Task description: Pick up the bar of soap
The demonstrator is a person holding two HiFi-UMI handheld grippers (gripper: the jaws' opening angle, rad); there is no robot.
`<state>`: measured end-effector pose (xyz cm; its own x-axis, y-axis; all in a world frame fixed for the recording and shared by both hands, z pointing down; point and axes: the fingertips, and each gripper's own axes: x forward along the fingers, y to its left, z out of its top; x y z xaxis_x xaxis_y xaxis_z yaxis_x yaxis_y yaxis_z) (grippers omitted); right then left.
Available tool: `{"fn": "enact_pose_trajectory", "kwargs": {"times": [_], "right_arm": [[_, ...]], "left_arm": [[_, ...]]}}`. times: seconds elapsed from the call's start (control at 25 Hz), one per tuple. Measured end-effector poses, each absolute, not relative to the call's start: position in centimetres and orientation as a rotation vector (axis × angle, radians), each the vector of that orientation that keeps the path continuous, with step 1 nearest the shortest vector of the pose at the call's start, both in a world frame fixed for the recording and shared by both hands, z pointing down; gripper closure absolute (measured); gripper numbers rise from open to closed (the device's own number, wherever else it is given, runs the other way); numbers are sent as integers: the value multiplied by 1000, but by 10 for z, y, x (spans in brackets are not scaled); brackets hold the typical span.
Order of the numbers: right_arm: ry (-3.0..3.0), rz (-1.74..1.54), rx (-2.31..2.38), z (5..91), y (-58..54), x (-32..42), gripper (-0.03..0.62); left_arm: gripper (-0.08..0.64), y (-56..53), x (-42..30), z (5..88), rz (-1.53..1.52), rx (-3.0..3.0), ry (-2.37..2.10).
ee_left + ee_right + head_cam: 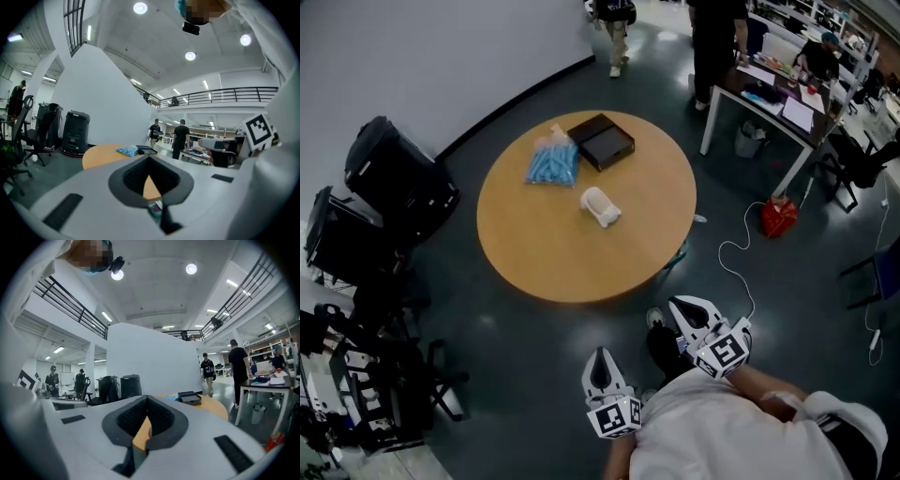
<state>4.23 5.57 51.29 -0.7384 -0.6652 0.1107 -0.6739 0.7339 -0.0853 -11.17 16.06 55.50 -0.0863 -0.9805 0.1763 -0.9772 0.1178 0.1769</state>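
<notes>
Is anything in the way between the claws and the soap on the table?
Nothing visible is. The soap lies by itself on the round table, with the blue bag and black box beyond it. The left claw and right claw hang off the table's near edge, with only floor and bare tabletop between.

L gripper (601,362) & R gripper (682,309) both closed, near torso

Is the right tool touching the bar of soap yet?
Apart. The head view shows the right tool down by the person's body, off the table, while the bar of soap lies mid-table.
</notes>
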Motion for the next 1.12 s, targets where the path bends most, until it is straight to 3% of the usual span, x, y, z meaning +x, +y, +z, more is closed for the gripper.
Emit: {"fn": "enact_pose_trajectory", "kwargs": {"times": [0.56,1.12], "right_arm": [[-2875,165,879,517,-163,-48,578],[-2589,352,945,639,-272,-122,577]], "left_arm": [[555,-68,-175,515,-51,1894,-2229],[555,-157,-231,539,-18,2014,-2050]]}}
